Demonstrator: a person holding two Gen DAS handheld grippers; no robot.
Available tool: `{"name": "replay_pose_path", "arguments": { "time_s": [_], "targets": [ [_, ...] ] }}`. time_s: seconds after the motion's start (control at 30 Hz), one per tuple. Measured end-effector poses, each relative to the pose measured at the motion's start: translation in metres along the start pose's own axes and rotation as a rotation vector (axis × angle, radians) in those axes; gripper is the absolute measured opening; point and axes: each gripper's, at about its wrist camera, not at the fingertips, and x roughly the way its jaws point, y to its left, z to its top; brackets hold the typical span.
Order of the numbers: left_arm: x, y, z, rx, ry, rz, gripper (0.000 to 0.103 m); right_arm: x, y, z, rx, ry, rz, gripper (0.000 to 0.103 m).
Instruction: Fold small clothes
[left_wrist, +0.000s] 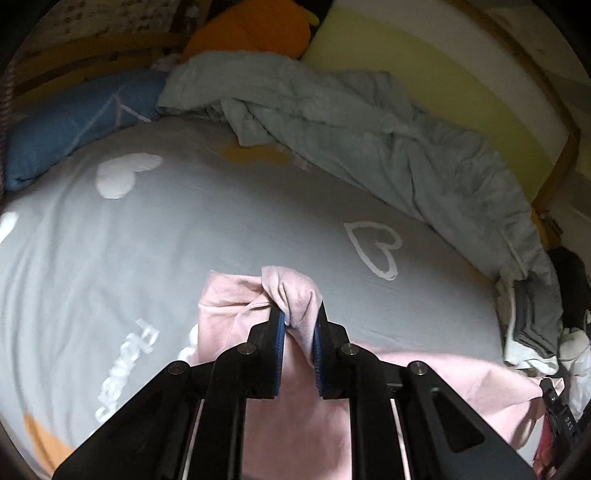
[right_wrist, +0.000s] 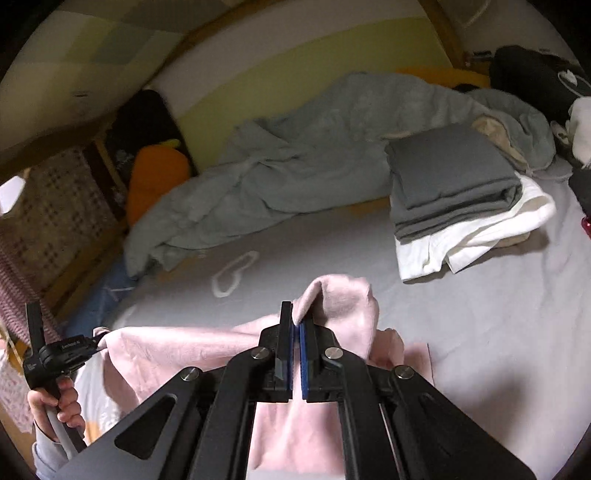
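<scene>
Pinching a bunched edge of the pink garment between the blue pads of the left gripper, jaws closed down on a thick fold of it. Clamped likewise on another raised edge of the same cloth in the right gripper, pads nearly meeting with only a thin layer between. Slung between the two grips, mostly lifted, lower part trailing toward the grey bedsheet with its white heart prints. Visible at the left edge of the right wrist view: a hand around the other tool's handle. Judged as early in this piece: no crease made, no flat spread, all folds left to do. Farther right, a stack of folded grey clothes on a folded white one, apparently finished items. Beyond, a rumpled grey-green blanket, a blue pillow, an orange cushion by the headboard.
</scene>
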Motion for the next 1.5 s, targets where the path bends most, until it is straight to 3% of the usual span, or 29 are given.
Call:
{"name": "replay_pose_path", "arguments": {
  "time_s": [0.13, 0.2, 0.27, 0.3, 0.33, 0.37, 0.57, 0.67, 0.77, 0.83, 0.9, 0.93, 1.03, 1.13, 1.2, 1.33, 1.5],
  "targets": [
    [0.026, -0.005, 0.000, 0.020, 0.032, 0.015, 0.014, 0.028, -0.013, -0.001, 0.014, 0.027, -0.037, 0.001],
    [0.033, -0.002, -0.002, 0.021, 0.033, 0.012, 0.022, 0.037, -0.016, -0.003, 0.019, 0.013, -0.073, 0.003],
    [0.030, 0.003, -0.005, 0.034, -0.003, 0.047, 0.043, 0.038, -0.021, -0.008, 0.005, -0.008, -0.155, 0.027],
    [0.024, 0.005, -0.007, 0.045, -0.034, 0.073, 0.059, 0.033, -0.024, -0.011, 0.005, -0.039, -0.206, 0.038],
    [0.016, 0.007, -0.010, 0.067, -0.075, 0.087, 0.061, 0.027, -0.028, -0.013, 0.011, -0.064, -0.211, 0.063],
    [0.007, 0.008, -0.015, 0.100, -0.110, 0.089, 0.061, 0.018, -0.031, -0.016, 0.019, -0.095, -0.191, 0.069],
    [-0.037, -0.011, -0.046, 0.309, -0.206, 0.090, 0.065, -0.010, -0.011, -0.029, -0.099, -0.063, -0.064, 0.069],
    [-0.042, -0.025, -0.064, 0.387, -0.168, 0.053, 0.070, -0.004, 0.016, -0.050, -0.232, 0.002, -0.030, 0.069],
    [-0.029, -0.026, -0.078, 0.390, -0.089, 0.052, 0.070, 0.005, 0.038, -0.079, -0.361, 0.046, -0.055, 0.069],
    [-0.016, -0.023, -0.086, 0.403, -0.046, 0.131, 0.070, 0.019, 0.045, -0.095, -0.448, 0.091, -0.120, 0.069],
    [0.000, -0.015, -0.091, 0.398, -0.007, 0.218, 0.072, 0.030, 0.040, -0.105, -0.508, 0.116, -0.248, 0.069],
    [0.005, -0.009, -0.091, 0.383, 0.004, 0.230, 0.072, 0.029, 0.033, -0.105, -0.490, 0.113, -0.277, 0.069],
    [0.006, 0.003, -0.086, 0.333, -0.002, 0.250, 0.072, 0.019, 0.000, -0.096, -0.334, 0.126, -0.250, 0.070],
    [0.008, 0.015, -0.083, 0.306, 0.002, 0.293, 0.082, 0.011, -0.022, -0.093, -0.270, 0.141, -0.228, 0.070],
    [0.006, 0.025, -0.084, 0.265, 0.017, 0.280, 0.083, 0.007, -0.026, -0.093, -0.258, 0.139, -0.230, 0.069],
    [-0.003, 0.036, -0.094, 0.249, 0.010, 0.287, 0.082, -0.004, -0.023, -0.101, -0.311, 0.070, -0.378, 0.078],
    [-0.013, 0.042, -0.109, 0.191, -0.031, 0.264, 0.082, -0.017, -0.034, -0.093, -0.209, 0.030, -0.384, 0.078]
  ]
}}
